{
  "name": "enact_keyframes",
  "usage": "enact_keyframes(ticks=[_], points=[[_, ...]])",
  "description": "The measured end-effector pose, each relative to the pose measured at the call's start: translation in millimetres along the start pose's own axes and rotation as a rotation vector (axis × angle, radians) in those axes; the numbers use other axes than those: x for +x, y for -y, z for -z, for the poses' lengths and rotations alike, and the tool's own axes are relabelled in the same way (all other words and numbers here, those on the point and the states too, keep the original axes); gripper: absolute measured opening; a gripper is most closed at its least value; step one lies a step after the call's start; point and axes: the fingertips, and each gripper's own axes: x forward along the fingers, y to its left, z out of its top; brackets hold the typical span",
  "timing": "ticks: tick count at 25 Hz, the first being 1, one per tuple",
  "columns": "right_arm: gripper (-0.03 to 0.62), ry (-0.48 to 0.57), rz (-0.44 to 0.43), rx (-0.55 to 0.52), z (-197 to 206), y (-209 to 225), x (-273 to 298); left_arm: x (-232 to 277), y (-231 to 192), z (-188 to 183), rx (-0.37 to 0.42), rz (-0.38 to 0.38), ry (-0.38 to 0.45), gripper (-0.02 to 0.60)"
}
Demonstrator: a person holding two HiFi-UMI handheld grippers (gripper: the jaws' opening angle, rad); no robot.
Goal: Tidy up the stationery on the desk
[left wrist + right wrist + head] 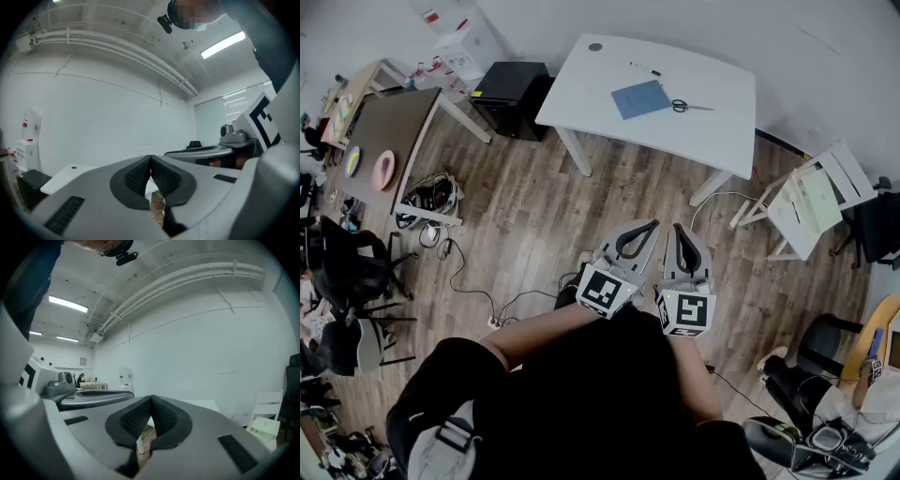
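A white desk [694, 127] stands across the room, well ahead of me. On it lie a blue notebook [640, 98], black-handled scissors [682, 106] to its right, and a dark pen [645, 67] behind them. My left gripper [652, 225] and right gripper [677, 228] are held side by side near my body, over the wooden floor, far short of the desk. Both are shut with the tips touching and nothing between them. In the left gripper view the left gripper [150, 158] points at the desk's edge [65, 176]; the right gripper [151, 399] faces a white wall.
A black box [511, 94] sits on the floor left of the desk. A brown table [389, 127] stands at the left, with cables [459, 272] trailing over the floor. A white folding chair [811, 202] stands to the right. Dark office chairs [347, 272] fill the left edge.
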Motion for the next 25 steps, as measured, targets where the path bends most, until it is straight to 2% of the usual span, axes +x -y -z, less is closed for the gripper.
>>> enact_keyframes(ticks=[3,7,11,19,25], points=[[0.032,0.023,-0.008,0.016,-1.3,1.7,-8.3,-1.3,5.5,-4.6,0.013,0.003,0.011,0.014],[0.034,0.062,-0.015,0.127,3.1,16.2,-20.8,-2.8,13.9,-6.8,-0.019,-0.002,0.064,0.014],[0.034,0.057,-0.003,0.173,13.3,25.3,-27.9,-4.9,13.0,4.5,0.003,0.001,0.018,0.014],[0.035,0.051,0.002,0.157,20.4,30.6,-2.4,15.1,-17.0,18.3,-0.018,-0.014,0.01,0.014],[0.035,0.024,0.007,0.158,28.7,51.4,49.5,62.3,-53.6,23.6,-0.038,0.0,0.025,0.015]])
